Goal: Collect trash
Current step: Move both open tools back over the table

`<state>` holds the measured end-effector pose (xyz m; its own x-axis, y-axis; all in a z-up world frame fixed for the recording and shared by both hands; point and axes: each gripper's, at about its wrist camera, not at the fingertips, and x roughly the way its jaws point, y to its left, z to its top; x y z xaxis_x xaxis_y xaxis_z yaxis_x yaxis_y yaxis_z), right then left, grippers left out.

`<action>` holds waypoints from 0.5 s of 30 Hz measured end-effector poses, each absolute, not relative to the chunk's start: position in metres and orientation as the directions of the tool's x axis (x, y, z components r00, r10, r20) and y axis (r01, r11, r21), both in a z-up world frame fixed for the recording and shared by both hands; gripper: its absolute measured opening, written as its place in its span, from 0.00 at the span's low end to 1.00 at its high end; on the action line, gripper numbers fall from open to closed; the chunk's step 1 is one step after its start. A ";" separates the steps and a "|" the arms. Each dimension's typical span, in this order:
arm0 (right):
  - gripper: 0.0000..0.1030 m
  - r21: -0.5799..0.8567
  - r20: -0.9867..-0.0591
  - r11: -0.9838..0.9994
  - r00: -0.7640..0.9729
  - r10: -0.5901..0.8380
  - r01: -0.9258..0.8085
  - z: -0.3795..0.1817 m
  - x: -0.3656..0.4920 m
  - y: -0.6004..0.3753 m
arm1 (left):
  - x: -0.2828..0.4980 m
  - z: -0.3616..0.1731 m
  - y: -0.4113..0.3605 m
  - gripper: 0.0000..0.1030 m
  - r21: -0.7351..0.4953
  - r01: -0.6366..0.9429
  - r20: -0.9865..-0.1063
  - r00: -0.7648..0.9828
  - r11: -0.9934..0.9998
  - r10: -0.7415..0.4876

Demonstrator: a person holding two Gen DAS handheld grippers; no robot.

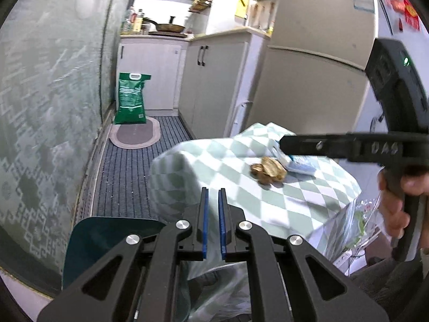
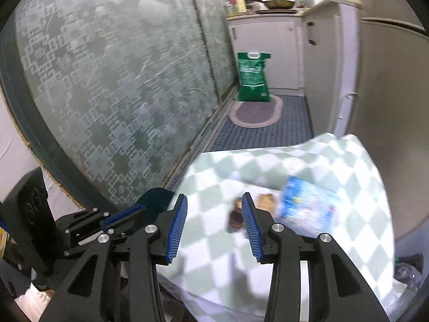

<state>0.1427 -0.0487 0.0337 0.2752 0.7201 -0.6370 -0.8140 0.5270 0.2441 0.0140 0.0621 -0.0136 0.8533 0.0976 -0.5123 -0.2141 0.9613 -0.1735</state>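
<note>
Right wrist: right claw (image 2: 214, 222) half open, empty, above checked surface (image 2: 335, 161); peels (image 2: 264, 201) and wrapper (image 2: 308, 209) just ahead. Left claw (image 1: 213, 209) nearly shut, apparently empty.

Brown, dried-looking peel scraps (image 1: 268, 173) lie in a small heap on the green-and-white checked cloth, just beside a crumpled blue-and-white wrapper (image 2: 308, 209) lying flat on the same cloth, blurred in the right view.
</note>
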 end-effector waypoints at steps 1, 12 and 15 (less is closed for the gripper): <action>0.42 0.246 -0.637 0.537 0.283 0.717 -0.807 0.033 0.146 -0.056 | 0.020 -0.015 0.057 0.08 -0.172 -0.201 -0.516 0.852 0.964 0.085; 0.44 0.261 -0.648 0.591 0.315 0.693 -0.763 0.024 0.166 -0.107 | 0.063 -0.024 0.009 0.21 -0.066 -0.119 -0.551 0.832 0.991 0.063; 0.46 0.266 -0.651 0.599 0.317 0.690 -0.755 0.021 0.169 -0.116 | 0.075 -0.031 0.002 0.21 -0.025 -0.127 -0.572 0.815 0.992 0.090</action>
<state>0.1692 -0.1164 0.0212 0.3168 0.6895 -0.6513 -0.7553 0.5988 0.2665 0.0747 0.0019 -0.0309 0.8152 0.0896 -0.5722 -0.1266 0.9916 -0.0250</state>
